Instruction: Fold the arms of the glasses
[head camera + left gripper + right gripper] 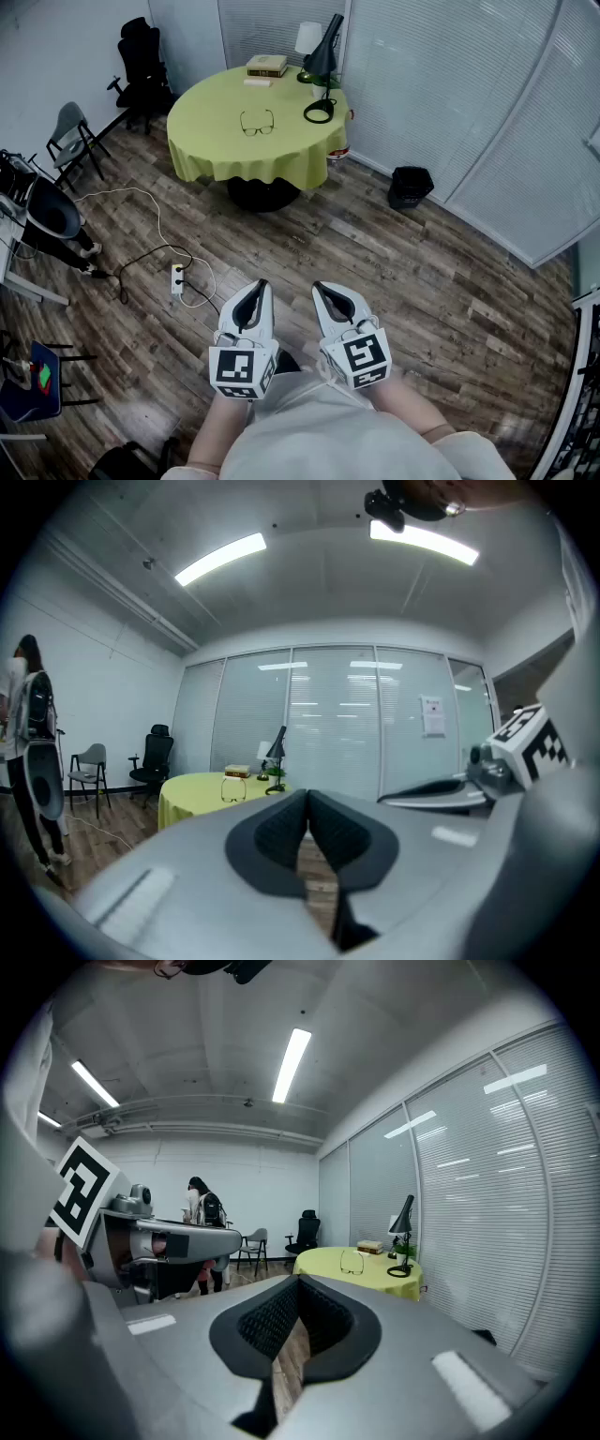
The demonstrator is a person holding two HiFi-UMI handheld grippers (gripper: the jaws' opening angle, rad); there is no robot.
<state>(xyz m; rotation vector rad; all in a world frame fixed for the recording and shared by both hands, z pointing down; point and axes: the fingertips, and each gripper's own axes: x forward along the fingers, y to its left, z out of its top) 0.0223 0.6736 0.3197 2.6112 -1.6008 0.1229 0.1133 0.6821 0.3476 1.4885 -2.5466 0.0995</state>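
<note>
The floor [394,272] is dark wood planks. A round table [216,155] with a yellow-green cloth stands near the far corner, where a plain white wall [47,47] meets a glass partition [450,84] hung with closed white blinds. A black desk lamp [323,56] and a small stack of books [267,65] are on the table's far edge. A black office chair [141,70] and a grey folding chair [73,131] stand by the white wall. A black bin [411,186] sits at the foot of the partition. A white power strip [176,278] lies on the floor among cables. Long strip lights [220,558] glow on the ceiling.
</note>
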